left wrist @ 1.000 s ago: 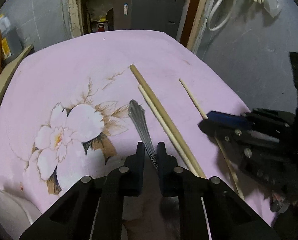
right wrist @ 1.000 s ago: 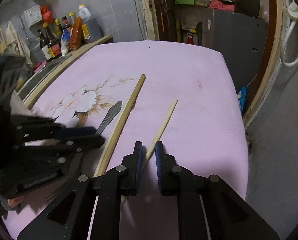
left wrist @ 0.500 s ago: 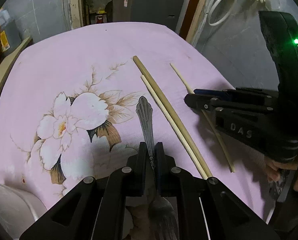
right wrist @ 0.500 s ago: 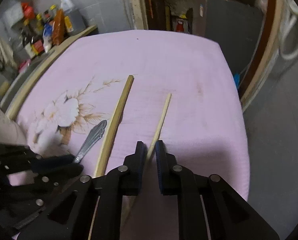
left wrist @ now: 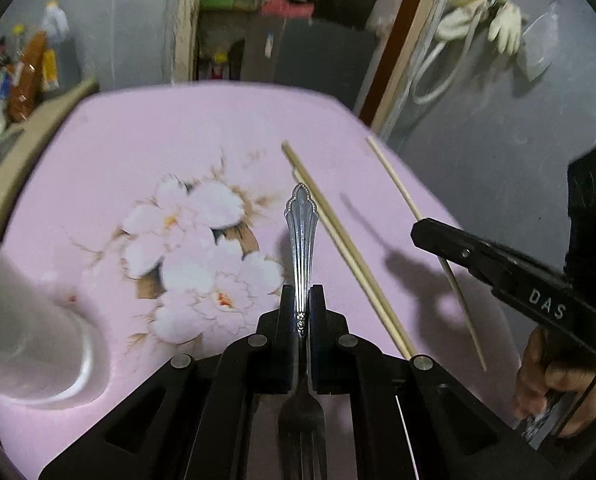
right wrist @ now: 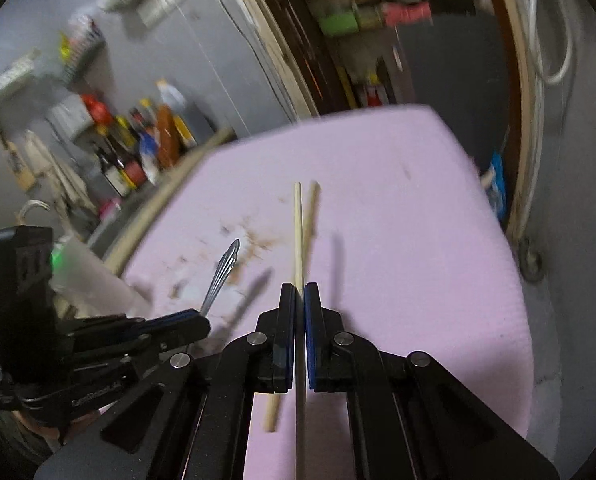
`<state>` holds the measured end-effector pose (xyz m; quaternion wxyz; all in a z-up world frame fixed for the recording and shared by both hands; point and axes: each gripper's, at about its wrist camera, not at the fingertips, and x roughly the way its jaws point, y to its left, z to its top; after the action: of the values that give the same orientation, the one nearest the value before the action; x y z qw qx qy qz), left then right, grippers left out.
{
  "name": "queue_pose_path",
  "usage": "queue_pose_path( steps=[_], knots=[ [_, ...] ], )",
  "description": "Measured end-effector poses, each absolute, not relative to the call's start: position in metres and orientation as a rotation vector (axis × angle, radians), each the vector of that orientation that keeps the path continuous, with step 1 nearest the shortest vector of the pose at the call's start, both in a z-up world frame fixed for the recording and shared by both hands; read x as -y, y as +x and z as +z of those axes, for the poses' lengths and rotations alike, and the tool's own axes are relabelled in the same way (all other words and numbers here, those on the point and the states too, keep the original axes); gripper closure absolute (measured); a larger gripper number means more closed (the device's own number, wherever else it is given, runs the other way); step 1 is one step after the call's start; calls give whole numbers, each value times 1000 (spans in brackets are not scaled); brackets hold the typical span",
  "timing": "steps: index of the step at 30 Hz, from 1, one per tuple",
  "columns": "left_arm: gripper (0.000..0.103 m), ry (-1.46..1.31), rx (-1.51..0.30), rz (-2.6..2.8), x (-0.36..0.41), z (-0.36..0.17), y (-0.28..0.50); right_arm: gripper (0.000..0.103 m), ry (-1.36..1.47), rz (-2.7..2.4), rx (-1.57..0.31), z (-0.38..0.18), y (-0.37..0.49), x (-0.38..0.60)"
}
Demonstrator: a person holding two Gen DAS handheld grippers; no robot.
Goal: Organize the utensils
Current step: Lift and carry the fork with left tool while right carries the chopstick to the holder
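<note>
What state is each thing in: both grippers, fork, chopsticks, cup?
left gripper: shut on the fork.
fork: clamped by its handle, decorated end pointing away, tines back under the gripper.
right gripper: shut on the thin chopstick.
thin chopstick: gripped, lifted off the cloth.
chopstick pair: lying side by side on the pink cloth, not held.
translucent cup: near left edge, blurred; contents cannot be told.

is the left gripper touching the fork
Touching. The left wrist view shows the left gripper with both pads pressed against the handle of the fork, no gap on either side.
</note>
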<state>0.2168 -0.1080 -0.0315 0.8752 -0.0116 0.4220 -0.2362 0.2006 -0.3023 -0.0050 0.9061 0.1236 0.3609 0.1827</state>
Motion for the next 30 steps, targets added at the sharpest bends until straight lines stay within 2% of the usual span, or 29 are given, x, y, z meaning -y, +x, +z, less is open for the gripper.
queue_pose_path(
  steps=[6, 17, 30],
  knots=[
    [99, -19, -699, -454, 95, -15, 176, 100, 204, 370, -455, 9, 155, 277],
    [99, -40, -485, -405, 83, 0, 134, 100, 203, 373, -328, 19, 133, 262],
    [99, -63, -431, -395, 68, 3, 123, 100, 247, 384, -234, 24, 123, 260]
  ],
)
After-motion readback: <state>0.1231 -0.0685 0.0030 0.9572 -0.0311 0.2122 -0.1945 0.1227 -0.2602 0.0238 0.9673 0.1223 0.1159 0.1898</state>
